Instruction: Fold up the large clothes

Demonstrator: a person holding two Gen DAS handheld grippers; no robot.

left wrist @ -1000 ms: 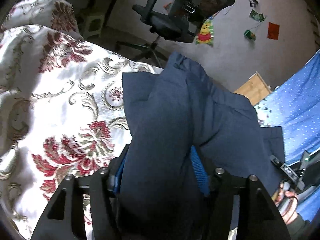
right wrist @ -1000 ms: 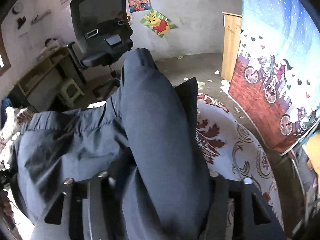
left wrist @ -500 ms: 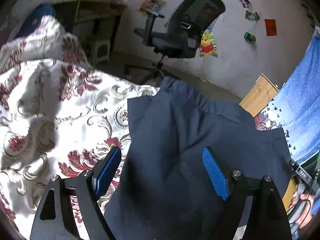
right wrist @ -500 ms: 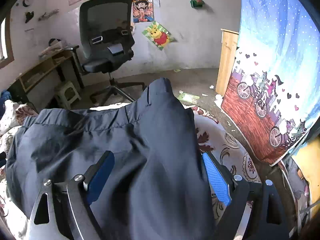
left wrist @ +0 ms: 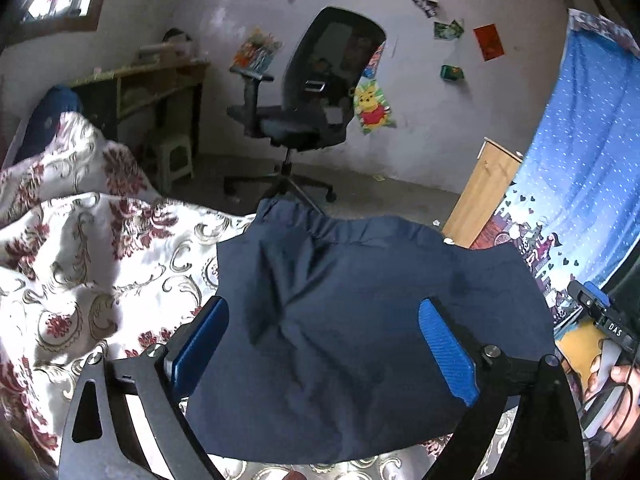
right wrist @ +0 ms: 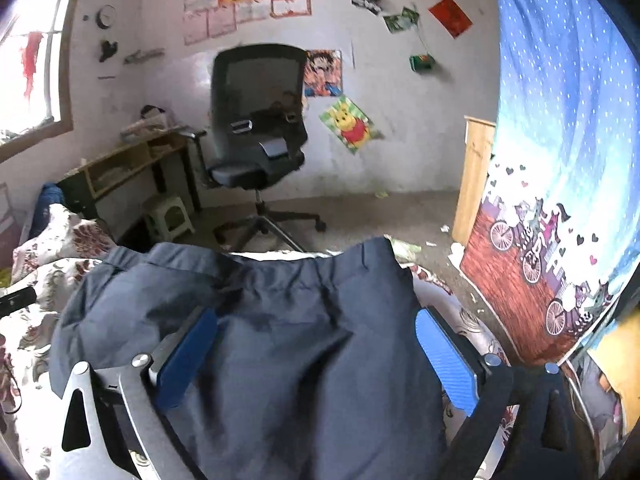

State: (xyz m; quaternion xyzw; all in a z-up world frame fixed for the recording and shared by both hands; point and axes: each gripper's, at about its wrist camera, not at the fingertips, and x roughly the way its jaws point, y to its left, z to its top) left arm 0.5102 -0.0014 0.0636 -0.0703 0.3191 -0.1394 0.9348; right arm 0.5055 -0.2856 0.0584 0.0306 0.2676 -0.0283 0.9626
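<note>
Now both tongs are opening wide and grip nothing: the left gripper [left wrist: 323, 344] and right gripper [right wrist: 316, 354] hover over the navy trousers [left wrist: 360, 320], lying folded at the floral bedspread's [left wrist: 80, 272] far edge.
</note>
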